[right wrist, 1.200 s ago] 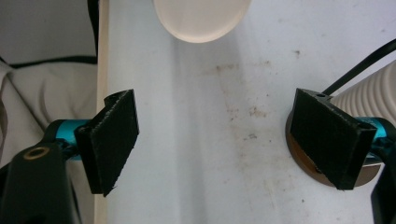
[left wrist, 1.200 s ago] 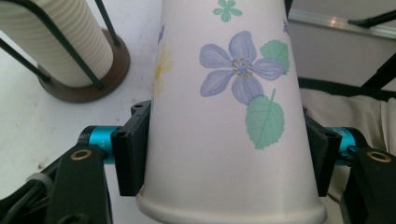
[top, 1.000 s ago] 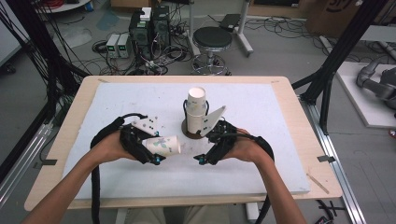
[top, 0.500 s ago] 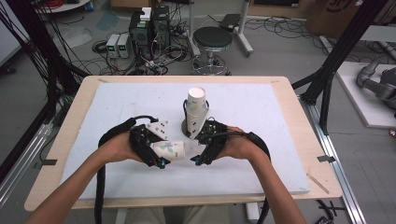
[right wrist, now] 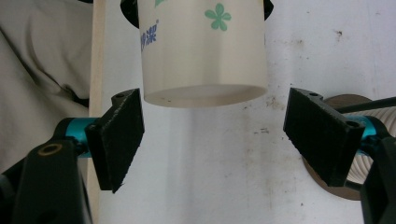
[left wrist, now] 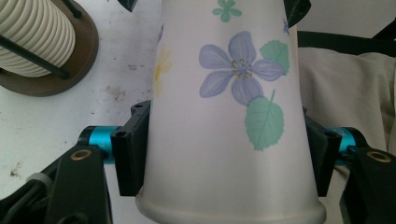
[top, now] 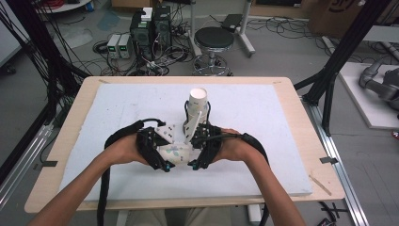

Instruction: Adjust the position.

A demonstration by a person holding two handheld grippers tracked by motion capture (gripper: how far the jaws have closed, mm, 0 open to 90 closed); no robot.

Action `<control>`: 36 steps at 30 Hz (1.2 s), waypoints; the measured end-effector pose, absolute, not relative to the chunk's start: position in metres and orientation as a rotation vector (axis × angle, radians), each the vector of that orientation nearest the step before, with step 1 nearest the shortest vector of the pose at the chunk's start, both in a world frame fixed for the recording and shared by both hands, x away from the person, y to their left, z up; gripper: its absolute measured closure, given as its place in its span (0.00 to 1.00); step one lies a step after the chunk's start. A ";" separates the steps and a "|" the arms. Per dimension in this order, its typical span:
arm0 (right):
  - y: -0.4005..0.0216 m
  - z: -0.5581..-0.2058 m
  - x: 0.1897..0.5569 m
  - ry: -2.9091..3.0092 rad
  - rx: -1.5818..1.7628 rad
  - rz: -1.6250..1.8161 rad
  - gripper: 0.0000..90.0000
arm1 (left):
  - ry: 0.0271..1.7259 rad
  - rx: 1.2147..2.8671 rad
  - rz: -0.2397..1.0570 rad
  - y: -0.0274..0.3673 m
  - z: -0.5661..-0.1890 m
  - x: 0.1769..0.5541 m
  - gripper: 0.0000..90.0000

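A white paper cup (top: pixel 175 151) printed with flowers lies on its side in my left gripper (top: pixel 165 152), which is shut on it. In the left gripper view the pads (left wrist: pixel 133 144) press both sides of the cup (left wrist: pixel 224 116) near its rim. My right gripper (top: pixel 192 149) faces the cup's base from the right. Its jaws have just been opening, and the base of the cup (right wrist: pixel 203 51) reaches just between the pads (right wrist: pixel 122 135) without touching them. A stack of ribbed cups (top: pixel 196 106) stands on a brown round base (left wrist: pixel 79 51) just behind both hands.
A white foam board (top: pixel 263 117) covers the wooden table (top: pixel 306 141). Beyond the table's far edge are a stool (top: pixel 214 40), computer boxes (top: pixel 150 28) and cables on the floor. The person's lap lies at the near edge.
Both hands have drawn together at the front middle of the board. The left gripper carried the cup rightward and the right gripper came left, so the cup's base now meets the right jaws.
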State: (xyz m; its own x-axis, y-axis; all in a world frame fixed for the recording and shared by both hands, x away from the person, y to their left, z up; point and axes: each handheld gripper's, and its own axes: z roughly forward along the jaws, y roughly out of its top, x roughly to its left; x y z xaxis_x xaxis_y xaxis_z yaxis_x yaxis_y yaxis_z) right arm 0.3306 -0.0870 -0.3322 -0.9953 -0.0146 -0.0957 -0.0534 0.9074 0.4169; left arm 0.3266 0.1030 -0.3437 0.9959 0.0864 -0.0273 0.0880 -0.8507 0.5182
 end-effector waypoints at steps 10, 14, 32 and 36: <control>-0.080 -0.339 0.331 3.001 -0.066 0.596 0.23 | 0.115 2.634 -0.004 0.097 -0.346 0.326 0.35; -0.079 -0.340 0.331 3.004 -0.069 0.583 0.23 | 0.114 2.638 -0.006 0.096 -0.346 0.326 0.35; -0.073 -0.339 0.328 3.006 -0.137 0.584 0.41 | 0.104 2.645 -0.006 0.095 -0.347 0.327 0.35; -0.073 -0.340 0.329 3.011 -0.132 0.588 0.42 | 0.097 2.644 -0.007 0.096 -0.346 0.328 0.35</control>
State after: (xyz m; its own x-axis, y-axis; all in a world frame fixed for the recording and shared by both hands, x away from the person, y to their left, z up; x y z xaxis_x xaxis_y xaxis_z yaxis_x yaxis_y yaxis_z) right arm 0.3289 -0.0725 -0.3395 -0.9938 -0.0709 -0.0859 -0.0981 0.9231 0.3719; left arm 0.3279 0.0957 -0.3462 0.9975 0.0675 -0.0227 0.0701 -0.8768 0.4756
